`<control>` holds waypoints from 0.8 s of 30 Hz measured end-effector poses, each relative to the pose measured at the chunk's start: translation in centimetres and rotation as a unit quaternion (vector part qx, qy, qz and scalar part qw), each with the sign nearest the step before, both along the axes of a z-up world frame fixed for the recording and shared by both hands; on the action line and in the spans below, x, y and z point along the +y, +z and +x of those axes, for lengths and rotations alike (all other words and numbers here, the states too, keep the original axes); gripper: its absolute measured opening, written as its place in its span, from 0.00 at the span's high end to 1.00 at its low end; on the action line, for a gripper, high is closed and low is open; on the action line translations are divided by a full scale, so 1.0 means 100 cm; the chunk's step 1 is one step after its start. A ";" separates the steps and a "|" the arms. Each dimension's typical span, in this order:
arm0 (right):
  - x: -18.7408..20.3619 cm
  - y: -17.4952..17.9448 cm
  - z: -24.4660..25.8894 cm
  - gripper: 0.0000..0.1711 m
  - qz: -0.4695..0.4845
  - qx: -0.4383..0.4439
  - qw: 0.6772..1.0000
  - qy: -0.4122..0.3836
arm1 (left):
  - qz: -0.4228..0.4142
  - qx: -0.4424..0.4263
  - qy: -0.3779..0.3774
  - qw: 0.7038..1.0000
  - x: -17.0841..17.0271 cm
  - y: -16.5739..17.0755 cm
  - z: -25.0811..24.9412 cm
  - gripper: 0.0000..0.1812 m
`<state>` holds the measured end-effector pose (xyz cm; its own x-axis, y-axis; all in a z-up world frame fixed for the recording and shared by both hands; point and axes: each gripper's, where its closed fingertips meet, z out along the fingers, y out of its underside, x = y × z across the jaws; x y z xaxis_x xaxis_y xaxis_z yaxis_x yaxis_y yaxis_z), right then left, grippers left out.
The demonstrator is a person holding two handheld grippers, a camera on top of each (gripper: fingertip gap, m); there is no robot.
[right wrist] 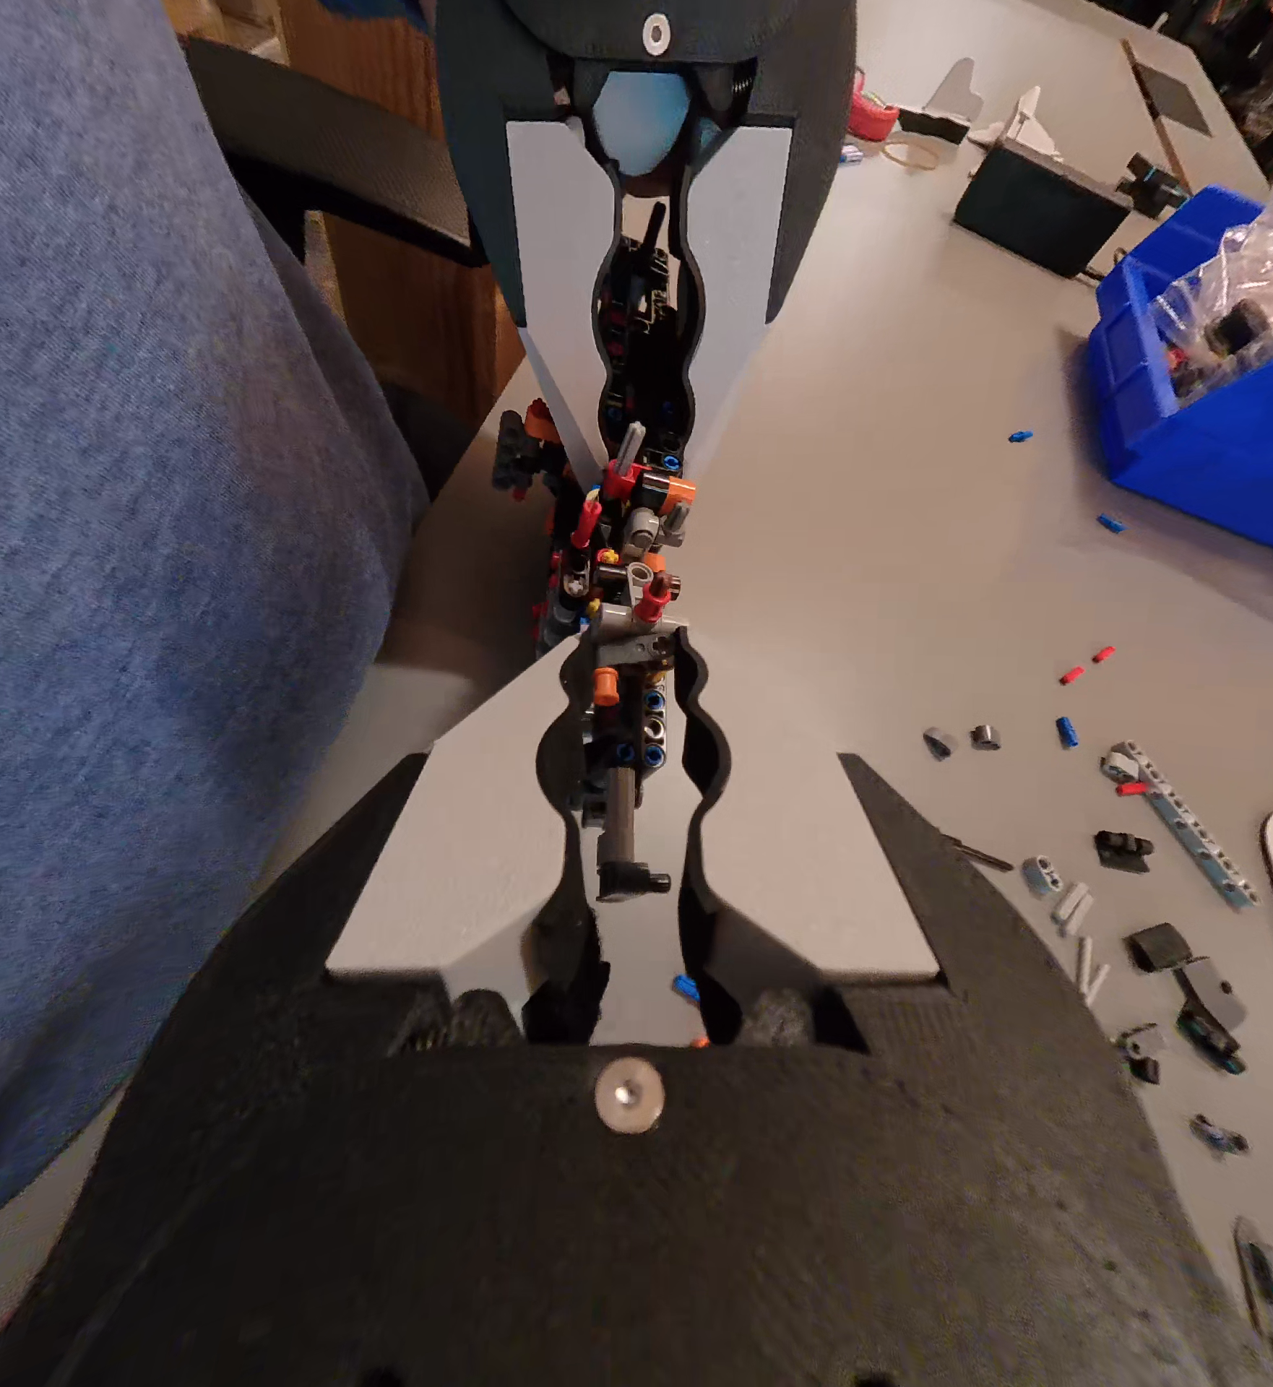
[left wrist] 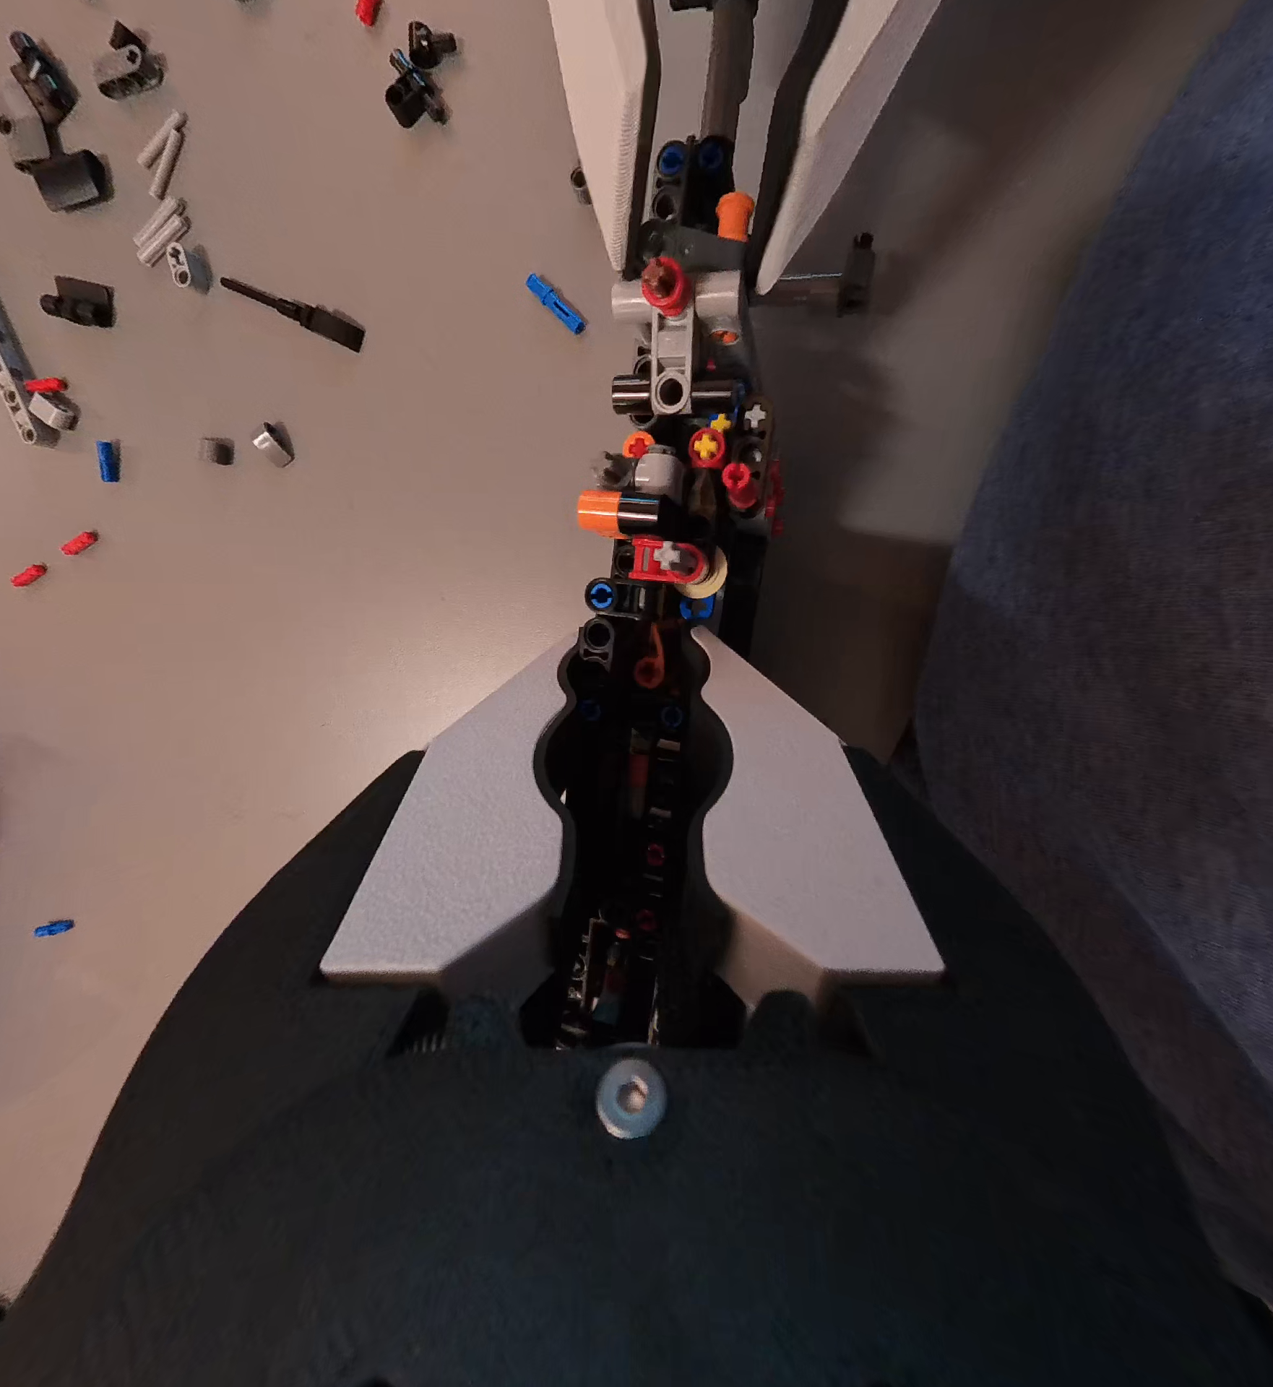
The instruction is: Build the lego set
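Close in, the left gripper (left wrist: 637, 638) is closed on one end of the lego assembly (left wrist: 682, 465), a long, narrow build of black beams studded with red, orange, blue and grey pins and connectors. Its two grey fingers (left wrist: 468, 818) press the black frame from both sides. From the opposite end the right gripper (right wrist: 630, 645) faces it; its jaws stand around the other end of the assembly (right wrist: 622, 570), where a dark grey axle (right wrist: 618, 814) hangs between them. They look narrowed onto the build, but I cannot tell for sure whether they pinch it or only bracket it. So the model hangs between the two tools, above the table's near edge and just beside a person's blue sleeve (right wrist: 130, 450).

I judge the build to be roughly in the middle: the core is dense with parts, yet plenty lies unused. Farther out on the grey table (right wrist: 881, 525) are loose pieces: a long grey beam (right wrist: 1185, 833), black connectors, small grey axles, red and blue pins (right wrist: 1065, 732). Beyond them stands a blue bin (right wrist: 1174, 428) holding bagged parts
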<state>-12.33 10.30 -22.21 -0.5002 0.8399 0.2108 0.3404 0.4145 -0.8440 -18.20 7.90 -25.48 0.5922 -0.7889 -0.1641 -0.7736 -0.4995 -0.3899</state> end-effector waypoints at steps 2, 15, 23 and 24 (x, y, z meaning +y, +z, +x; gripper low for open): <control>-0.003 0.007 0.001 0.96 -0.025 0.005 1.000 0.000 | 0.003 0.002 -0.006 1.000 -0.002 0.001 0.002 0.89; -0.002 0.007 0.009 0.95 -0.077 -0.022 0.995 -0.058 | 0.024 0.021 -0.010 0.999 -0.004 0.001 0.005 0.89; -0.002 0.010 0.014 0.94 -0.207 -0.047 0.972 -0.099 | 0.077 0.056 -0.020 0.995 -0.006 0.002 0.014 0.90; -0.001 0.010 0.015 0.93 -0.217 -0.048 0.969 -0.105 | 0.083 0.058 -0.020 0.995 -0.006 0.003 0.014 0.90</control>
